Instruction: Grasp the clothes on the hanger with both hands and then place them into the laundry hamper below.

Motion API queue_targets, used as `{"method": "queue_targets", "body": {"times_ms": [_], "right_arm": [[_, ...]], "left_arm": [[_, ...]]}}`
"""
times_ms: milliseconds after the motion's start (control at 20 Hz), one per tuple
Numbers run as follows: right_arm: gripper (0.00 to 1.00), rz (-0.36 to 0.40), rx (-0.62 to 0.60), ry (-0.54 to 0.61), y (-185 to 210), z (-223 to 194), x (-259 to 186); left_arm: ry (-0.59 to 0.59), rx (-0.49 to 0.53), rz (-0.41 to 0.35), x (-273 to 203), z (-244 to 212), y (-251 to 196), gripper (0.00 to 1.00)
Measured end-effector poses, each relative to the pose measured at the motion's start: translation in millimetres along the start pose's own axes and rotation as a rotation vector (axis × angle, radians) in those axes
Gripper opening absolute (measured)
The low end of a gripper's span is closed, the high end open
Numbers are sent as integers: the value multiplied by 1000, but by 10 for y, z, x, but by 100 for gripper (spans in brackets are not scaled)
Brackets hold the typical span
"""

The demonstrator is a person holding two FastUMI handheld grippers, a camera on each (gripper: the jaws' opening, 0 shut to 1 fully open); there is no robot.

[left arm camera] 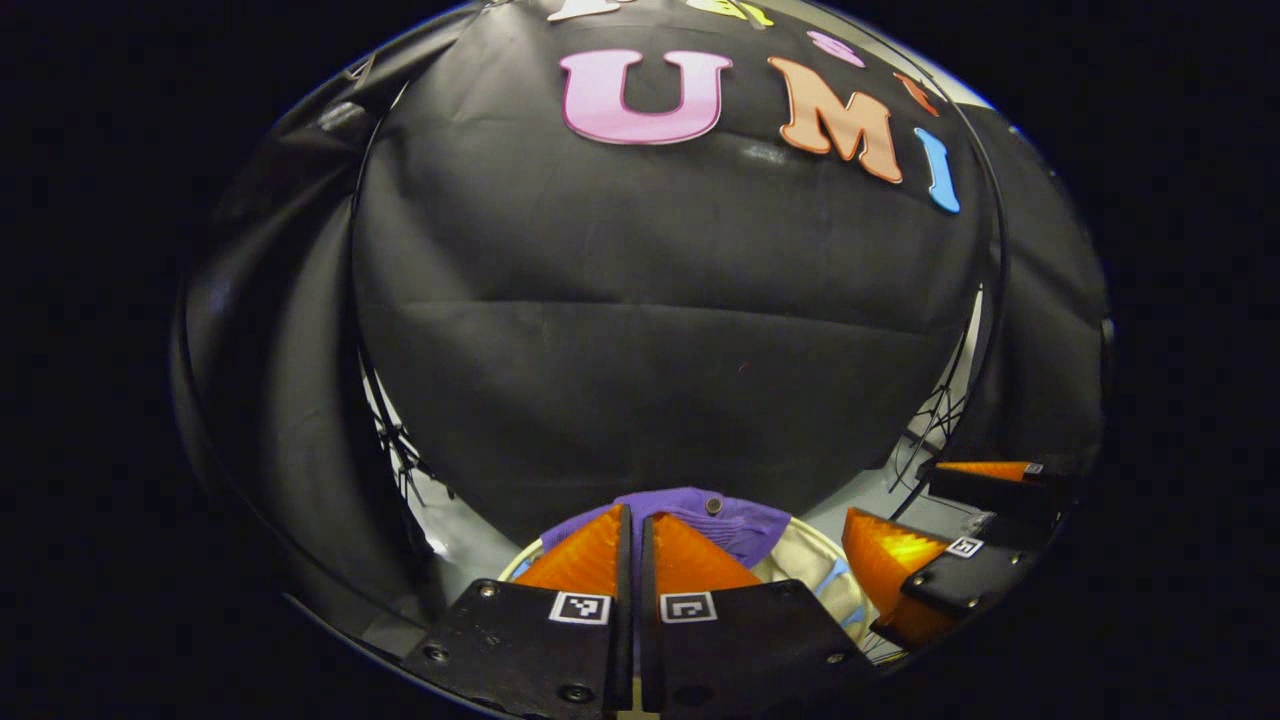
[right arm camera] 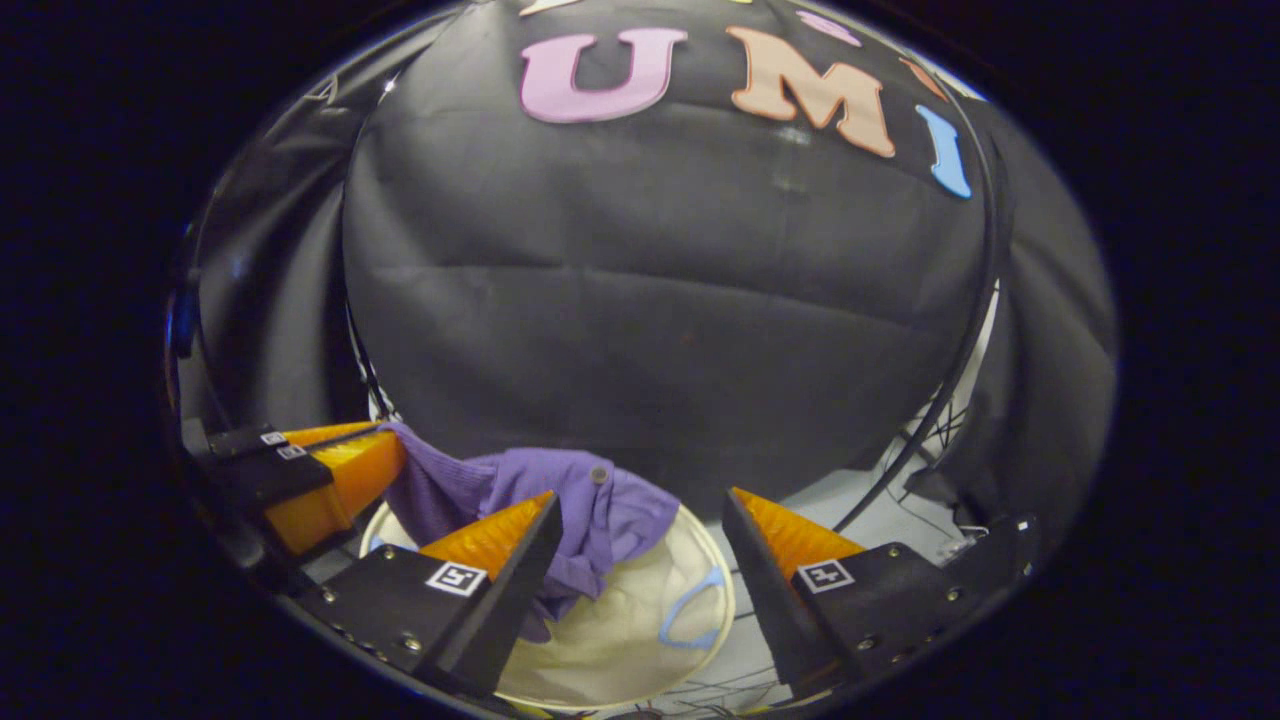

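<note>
In the right gripper view, the left tool [right arm camera: 345, 470] shows at the far left side, and its fingers are closed on a corner of the purple garment [right arm camera: 560, 500], which hangs from that pinch and spreads to the right, down over the rim of the laundry hamper [right arm camera: 640, 640]. I judge that this grip keeps the cloth lifted so it can be guided into the opening and does not fall outside. The hamper is a pale round bag with a light blue handle, and it lies just below and between the fingers of the right tool [right arm camera: 640, 530]. That right tool is released: its two fingers stand wide apart and hold nothing, and the garment passes behind its left finger. In the left gripper view, the left tool [left arm camera: 635, 535] has its fingers nearly together, with the purple garment [left arm camera: 740, 525] just in front of the tips and the hamper [left arm camera: 800, 570] under it; the right tool [left arm camera: 935, 520] is to its right, spread open. The garment seems already partly in the hamper, so letting go with the left tool is probably the remaining step.
</note>
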State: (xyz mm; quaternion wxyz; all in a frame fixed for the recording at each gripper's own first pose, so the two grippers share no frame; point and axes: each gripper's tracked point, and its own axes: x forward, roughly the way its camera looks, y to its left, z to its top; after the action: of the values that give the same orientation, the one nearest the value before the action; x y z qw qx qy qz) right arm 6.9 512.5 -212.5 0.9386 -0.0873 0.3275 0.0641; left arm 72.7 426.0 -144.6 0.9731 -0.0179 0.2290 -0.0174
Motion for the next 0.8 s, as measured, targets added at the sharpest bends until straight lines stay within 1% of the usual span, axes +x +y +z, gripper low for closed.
{"method": "queue_targets", "body": {"times_ms": [150,200,250,300,350,450,500,550,650,700,800], "right_arm": [[98,4,1,87,79,-384,144],[98,7,-4,111,86,-531,162],[98,7,-8,134,82,-623,186],[98,6,-9,153,86,-689,209],[98,11,-5,168,99,-746,221],[98,17,-4,187,127,-831,249],[98,21,-4,192,129,-859,243],[98,21,-5,195,137,-877,236],[98,25,-5,192,139,-870,206],[98,27,-3,189,141,-861,190],[98,26,4,184,112,-830,136]], "left_arm": [[95,-26,-9,55,-356,-6,6],[118,-28,-1,41,-437,13,5],[149,-28,-1,65,-546,23,27],[181,-34,-2,53,-659,19,27],[195,-38,3,38,-690,12,34],[183,-28,12,44,-619,13,59],[174,-23,6,37,-587,-17,65],[167,-20,6,33,-569,-33,69],[174,-13,12,-7,-570,8,86],[179,-12,16,-32,-593,23,98],[187,-15,21,-95,-590,47,98]]}}
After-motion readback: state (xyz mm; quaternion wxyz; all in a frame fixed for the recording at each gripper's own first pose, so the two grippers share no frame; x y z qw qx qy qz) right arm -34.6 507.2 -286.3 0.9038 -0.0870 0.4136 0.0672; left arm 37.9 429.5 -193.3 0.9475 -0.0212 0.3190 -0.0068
